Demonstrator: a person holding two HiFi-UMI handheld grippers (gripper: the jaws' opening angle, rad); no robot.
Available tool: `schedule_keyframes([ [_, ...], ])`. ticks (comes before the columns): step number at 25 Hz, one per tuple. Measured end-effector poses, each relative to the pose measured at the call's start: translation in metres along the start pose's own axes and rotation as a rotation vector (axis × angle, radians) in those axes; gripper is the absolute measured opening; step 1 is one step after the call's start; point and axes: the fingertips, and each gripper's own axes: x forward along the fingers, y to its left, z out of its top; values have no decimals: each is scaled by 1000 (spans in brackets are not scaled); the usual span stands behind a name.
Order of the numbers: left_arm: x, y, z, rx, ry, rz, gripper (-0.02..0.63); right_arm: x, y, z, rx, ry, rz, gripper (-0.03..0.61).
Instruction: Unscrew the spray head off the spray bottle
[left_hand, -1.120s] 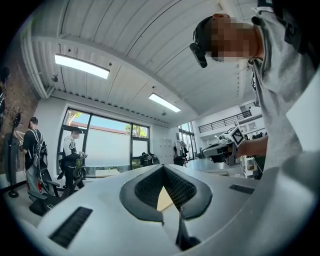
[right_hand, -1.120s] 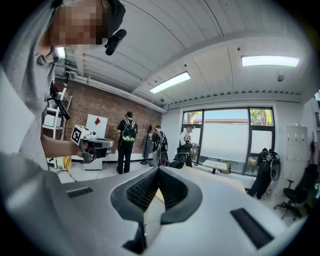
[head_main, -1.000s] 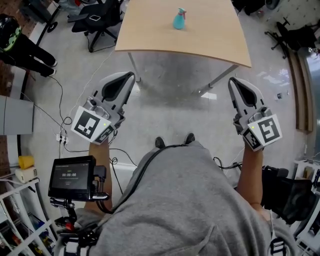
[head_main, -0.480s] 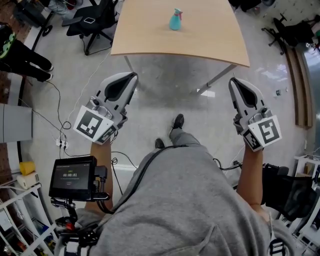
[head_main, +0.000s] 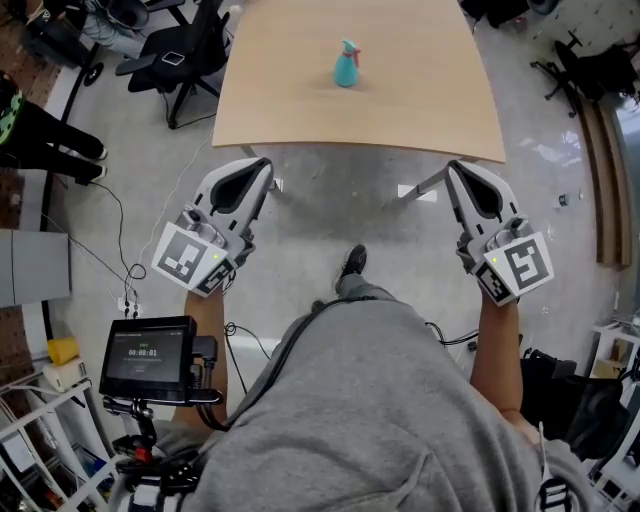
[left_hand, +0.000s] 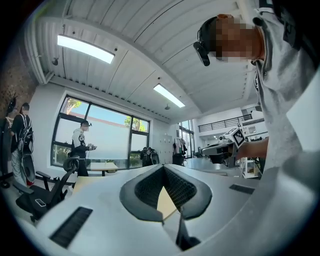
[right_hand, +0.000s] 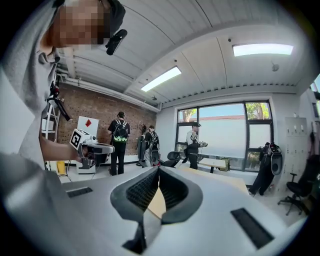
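Note:
A small teal spray bottle (head_main: 346, 66) with a pinkish spray head stands upright on the wooden table (head_main: 420, 110), far ahead of both grippers. My left gripper (head_main: 262, 165) hangs over the floor just short of the table's near edge, jaws shut and empty. At the right, near the same edge, my right gripper (head_main: 452, 170) is also shut with nothing in it. In the left gripper view the left gripper (left_hand: 162, 167) has its tips closed together. The right gripper view shows the right gripper (right_hand: 158, 169) the same way. The bottle shows in neither gripper view.
Black office chairs (head_main: 175, 50) stand left of the table. Cables and a power strip (head_main: 125, 300) lie on the floor at the left. A handheld screen (head_main: 148, 358) sits at my lower left. Several people (right_hand: 120, 142) stand by the windows and brick wall.
The table and bottle have come closer as the person stepped forward. Both grippers moved up toward the table's near edge and stayed shut.

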Motion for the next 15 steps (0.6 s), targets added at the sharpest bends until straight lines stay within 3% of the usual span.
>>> schedule_keyframes([
  [6, 87, 45, -22, -51, 19, 24, 3, 45, -68, -16, 46, 33, 20, 5],
  [15, 163, 111, -39, -38, 21, 31, 3, 147, -125, -26, 81, 39, 60, 5],
])
